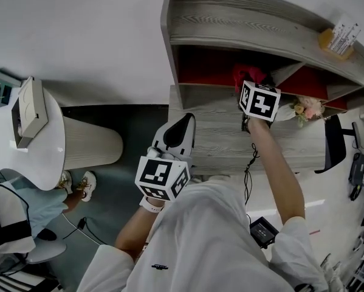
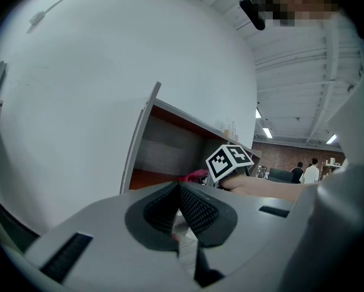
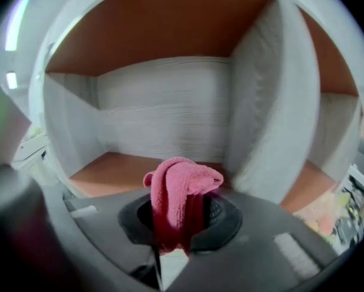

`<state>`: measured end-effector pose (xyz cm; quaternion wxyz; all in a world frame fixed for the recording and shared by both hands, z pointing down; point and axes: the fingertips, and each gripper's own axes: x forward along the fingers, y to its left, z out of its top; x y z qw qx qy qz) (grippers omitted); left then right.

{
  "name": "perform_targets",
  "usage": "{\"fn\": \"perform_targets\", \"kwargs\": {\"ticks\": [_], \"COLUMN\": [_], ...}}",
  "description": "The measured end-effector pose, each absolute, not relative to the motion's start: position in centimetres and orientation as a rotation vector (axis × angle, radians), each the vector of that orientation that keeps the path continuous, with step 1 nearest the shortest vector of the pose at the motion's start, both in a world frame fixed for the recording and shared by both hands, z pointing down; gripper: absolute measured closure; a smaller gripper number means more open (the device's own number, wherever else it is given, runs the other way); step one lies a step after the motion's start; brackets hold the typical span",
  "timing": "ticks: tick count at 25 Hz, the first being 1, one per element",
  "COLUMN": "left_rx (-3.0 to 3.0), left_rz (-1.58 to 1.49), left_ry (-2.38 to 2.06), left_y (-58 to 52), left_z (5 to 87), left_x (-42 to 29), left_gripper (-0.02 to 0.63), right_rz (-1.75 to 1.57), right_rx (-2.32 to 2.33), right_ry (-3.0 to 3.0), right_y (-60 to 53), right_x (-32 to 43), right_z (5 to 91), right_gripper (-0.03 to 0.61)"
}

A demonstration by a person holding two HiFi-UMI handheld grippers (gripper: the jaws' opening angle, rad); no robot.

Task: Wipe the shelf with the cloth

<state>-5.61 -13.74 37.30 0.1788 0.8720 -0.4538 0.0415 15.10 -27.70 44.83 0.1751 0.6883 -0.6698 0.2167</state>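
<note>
Head view: we hold the right gripper (image 1: 253, 84) up at one o'clock. Its nose is inside the shelf (image 1: 230, 26), in the compartment with the red back. The pink cloth (image 1: 248, 75) shows just past the gripper's marker cube. Our left gripper (image 1: 183, 123) hangs near the centre, in front of the shelf's lower grey panel, and touches nothing. At nine o'clock stands a round white table (image 1: 42, 157) with a tissue box (image 1: 30, 111) on it. A small bunch of flowers (image 1: 307, 108) sits at three o'clock from the right gripper.

Left gripper view: the jaws of our left gripper (image 2: 179, 187) meet at the tips with nothing between them. Beyond them, at one o'clock, the right gripper's cube and a bit of cloth (image 2: 194, 176) show at the open shelf (image 2: 169, 145).

Right gripper view: our right gripper (image 3: 182, 224) is clamped on the cloth (image 3: 180, 193), which bunches up out of the jaws in a folded hump. The compartment's grey back wall fills twelve o'clock, with an upright divider (image 3: 260, 120) at two o'clock. We cannot tell whether the cloth touches the shelf (image 3: 163, 120).
</note>
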Motion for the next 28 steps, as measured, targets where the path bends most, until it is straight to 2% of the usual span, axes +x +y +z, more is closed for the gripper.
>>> {"fn": "perform_targets", "kwargs": {"ticks": [4,18,23,28], "left_rx": [2.460,2.402,2.387,2.373], "left_rz": [0.116,0.126,0.125,0.131], "left_ry": [-1.289,-1.381,-1.425,-1.443], "left_y": [-13.7,-14.1,-14.0,-13.8], "left_z": [37.4,38.1,37.9,37.9], "left_x": [-5.7,-9.0,-10.1,-10.9], "left_gripper": [0.607,0.607,0.607,0.607], "right_rz": [0.542,0.592,0.716,0.975], "right_rx": [1.808,1.444,1.327,1.288], "right_ry": [-1.981,-2.257,-2.386,-2.519], "right_y": [-27.7,-28.9,-29.0,-29.3], "right_x": [10.9,-1.8,-5.1,-6.5], "right_z": [44.6,44.3,44.1,42.9], "right_gripper": [0.508,0.508,0.508,0.509]}}
